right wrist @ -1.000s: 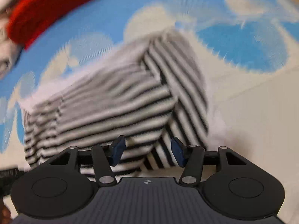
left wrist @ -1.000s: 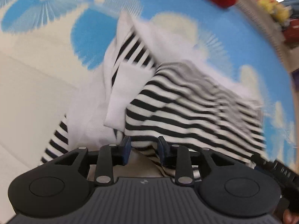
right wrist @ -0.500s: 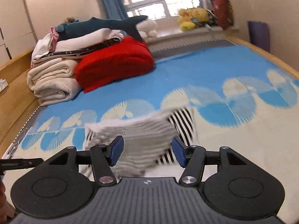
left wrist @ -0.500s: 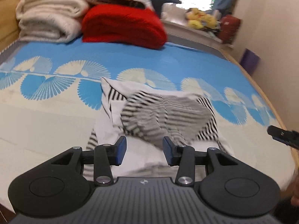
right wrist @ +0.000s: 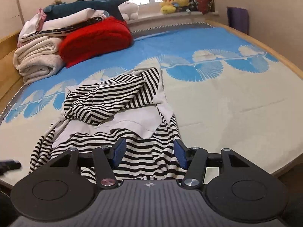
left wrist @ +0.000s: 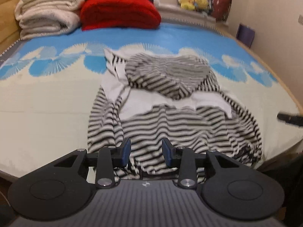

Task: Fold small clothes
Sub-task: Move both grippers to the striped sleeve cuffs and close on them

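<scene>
A black-and-white striped garment (left wrist: 170,102) with white panels lies crumpled on the bed, partly folded over itself; it also shows in the right wrist view (right wrist: 113,102). My left gripper (left wrist: 146,152) is open and empty, over the garment's near hem. My right gripper (right wrist: 148,152) is open and empty, over the near hem toward its right side. The tip of the right gripper shows at the right edge of the left wrist view (left wrist: 289,118). The tip of the left gripper shows at the left edge of the right wrist view (right wrist: 9,165).
The bed has a blue and cream fan-patterned cover (right wrist: 236,102). At the far end lie a red blanket (right wrist: 94,39) and stacked cream blankets (right wrist: 36,58). Plush toys (right wrist: 174,1) sit on the window sill. The wooden bed edge (right wrist: 291,70) runs along the right.
Both grippers have pulled back from the garment toward the near bed edge and tilted up. The left jaws have opened and let go of the cloth. The garment has dropped onto the bed.
</scene>
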`<state>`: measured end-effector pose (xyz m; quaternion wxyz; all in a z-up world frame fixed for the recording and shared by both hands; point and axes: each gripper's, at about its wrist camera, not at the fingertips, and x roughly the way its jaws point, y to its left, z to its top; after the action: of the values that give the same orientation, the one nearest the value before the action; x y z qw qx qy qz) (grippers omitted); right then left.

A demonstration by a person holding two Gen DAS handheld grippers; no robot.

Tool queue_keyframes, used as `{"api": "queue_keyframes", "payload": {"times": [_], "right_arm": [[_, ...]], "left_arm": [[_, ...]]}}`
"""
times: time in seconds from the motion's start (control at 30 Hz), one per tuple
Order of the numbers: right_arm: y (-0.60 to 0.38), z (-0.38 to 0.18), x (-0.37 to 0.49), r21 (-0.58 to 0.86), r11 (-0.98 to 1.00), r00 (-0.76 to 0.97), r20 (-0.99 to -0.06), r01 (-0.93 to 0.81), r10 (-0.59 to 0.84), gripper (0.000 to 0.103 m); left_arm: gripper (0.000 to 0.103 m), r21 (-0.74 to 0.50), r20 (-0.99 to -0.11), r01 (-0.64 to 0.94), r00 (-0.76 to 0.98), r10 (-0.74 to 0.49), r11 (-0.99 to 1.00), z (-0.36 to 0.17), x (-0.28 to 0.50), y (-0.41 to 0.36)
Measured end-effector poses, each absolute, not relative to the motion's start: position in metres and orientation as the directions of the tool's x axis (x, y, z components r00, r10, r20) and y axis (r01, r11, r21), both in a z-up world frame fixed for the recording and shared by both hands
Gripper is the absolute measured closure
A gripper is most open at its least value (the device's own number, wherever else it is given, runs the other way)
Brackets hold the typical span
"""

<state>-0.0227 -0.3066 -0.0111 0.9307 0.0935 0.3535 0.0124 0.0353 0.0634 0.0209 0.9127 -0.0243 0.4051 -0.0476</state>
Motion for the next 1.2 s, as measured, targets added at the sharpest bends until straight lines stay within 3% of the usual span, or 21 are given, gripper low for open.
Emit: {"api": "queue_keyframes", "payload": {"times": [0.2, 0.23, 0.5, 0.6, 0.77, 0.93, 1.2], "right_arm": [[-0.305, -0.034, -0.021, 0.093, 0.994, 0.747, -0.664, 0.061, 0.016, 0.045], [-0.303, -0.041, -0.015, 0.061, 0.996, 0.725, -0.688, 0.067, -0.007, 0.046], [-0.317, -0.067, 0.009, 0.039, 0.992, 0.673, -0.738, 0.12, -0.052, 0.048], [-0.325, -0.075, 0.014, 0.063, 0.986, 0.649, -0.759, 0.154, -0.052, 0.048], [-0.338, -0.092, 0.024, 0.146, 0.97, 0.586, -0.81, 0.195, 0.004, 0.044], [-0.341, -0.106, 0.03, 0.219, 0.952, 0.532, -0.843, 0.212, 0.075, 0.043], [-0.342, -0.127, 0.033, 0.233, 0.939, 0.46, -0.883, 0.253, 0.095, 0.043]], "left_arm": [[0.064, -0.065, -0.733, 0.058, 0.675, -0.087, 0.996, -0.013, 0.04, 0.077], [0.071, -0.054, -0.76, 0.026, 0.648, -0.058, 0.998, -0.018, 0.046, 0.08], [0.071, -0.221, -0.786, -0.161, 0.614, -0.078, 0.962, -0.032, 0.072, 0.118], [0.059, -0.235, -0.809, -0.253, 0.586, -0.045, 0.939, -0.041, 0.079, 0.13], [0.031, -0.305, -0.848, -0.383, 0.527, -0.065, 0.872, -0.058, 0.085, 0.15], [0.031, -0.341, -0.879, -0.428, 0.461, -0.123, 0.837, -0.08, 0.092, 0.154], [0.03, -0.305, -0.889, -0.397, 0.444, -0.11, 0.866, -0.09, 0.094, 0.139]]}}
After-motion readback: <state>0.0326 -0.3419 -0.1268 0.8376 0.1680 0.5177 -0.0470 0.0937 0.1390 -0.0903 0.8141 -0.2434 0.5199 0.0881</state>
